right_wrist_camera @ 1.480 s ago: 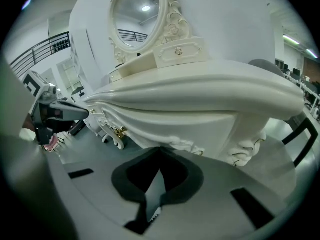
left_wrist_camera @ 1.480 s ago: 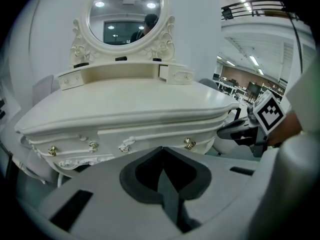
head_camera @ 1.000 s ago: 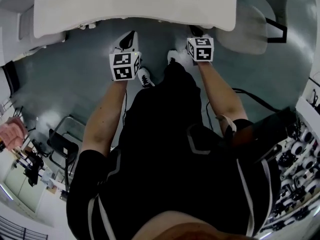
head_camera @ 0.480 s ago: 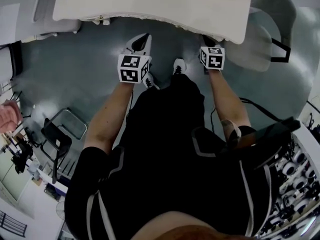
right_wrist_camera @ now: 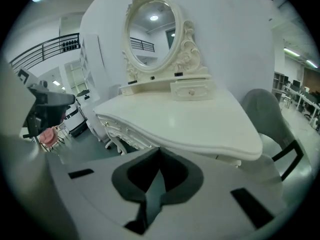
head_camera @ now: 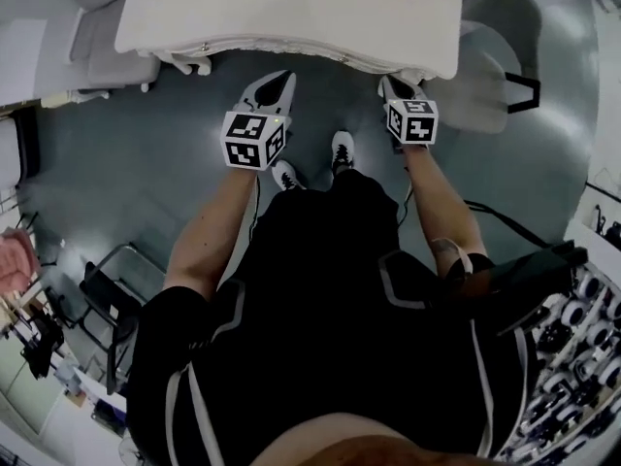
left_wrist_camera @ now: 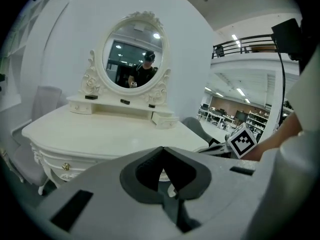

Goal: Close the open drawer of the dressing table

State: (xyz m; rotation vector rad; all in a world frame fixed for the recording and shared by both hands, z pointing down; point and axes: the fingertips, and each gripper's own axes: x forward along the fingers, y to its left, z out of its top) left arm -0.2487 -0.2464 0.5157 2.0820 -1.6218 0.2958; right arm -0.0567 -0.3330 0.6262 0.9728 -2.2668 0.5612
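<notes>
The white dressing table (head_camera: 291, 17) spans the top of the head view, with an oval mirror (left_wrist_camera: 134, 58) on a low shelf. A small drawer (left_wrist_camera: 164, 119) at the shelf's right end stands out forward of the shelf; it also shows as a knobbed drawer (right_wrist_camera: 191, 90) in the right gripper view. My left gripper (head_camera: 279, 81) is shut and empty, just short of the table's front edge. My right gripper (head_camera: 393, 85) is shut and empty too, with its tip at the front edge near the right corner. Both sets of jaws (left_wrist_camera: 162, 151) (right_wrist_camera: 159, 151) are pressed together.
A grey chair (head_camera: 500, 56) stands right of the table and another grey seat (head_camera: 102, 56) left of it. The table's front apron carries a brass knob (left_wrist_camera: 65, 166). A person's white shoes (head_camera: 342, 149) rest on the grey floor beneath the grippers. Racks and cables (head_camera: 572, 328) sit at the lower right.
The table's front edge has come closer to both grippers over the last second. Both grippers have stayed shut and empty.
</notes>
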